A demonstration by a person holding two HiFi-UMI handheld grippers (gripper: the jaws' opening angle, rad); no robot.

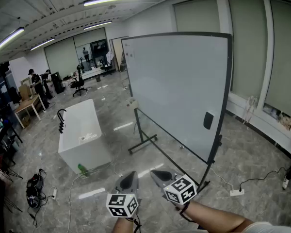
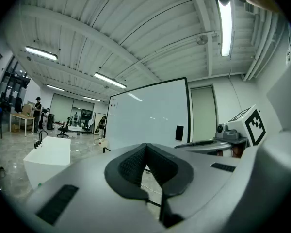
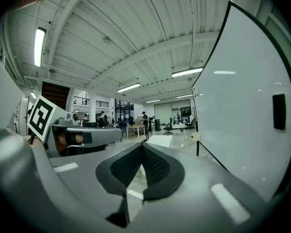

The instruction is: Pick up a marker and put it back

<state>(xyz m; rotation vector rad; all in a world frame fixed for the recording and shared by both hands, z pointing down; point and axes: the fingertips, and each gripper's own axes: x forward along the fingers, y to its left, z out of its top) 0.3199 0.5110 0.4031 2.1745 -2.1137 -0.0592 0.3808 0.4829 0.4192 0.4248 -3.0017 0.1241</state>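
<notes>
The left claw (image 2: 145, 150) is pressed shut, the tips of its two dark pads are touching, and nothing is between them. The right claw (image 3: 141, 148) is pressed shut too, with nothing in it. The two claws are held side by side, near each other but not touching, just in front of the person's arm (image 1: 218, 220). A big whiteboard (image 1: 174, 91) on a black stand is in front of the claws, more to the right claw's side. A small black block (image 1: 208, 120) sticks on the board, up ahead of the right claw. A white tub (image 1: 82, 132) stands on the floor ahead of the left claw, off to its left. The marker is too small to find in any view
</notes>
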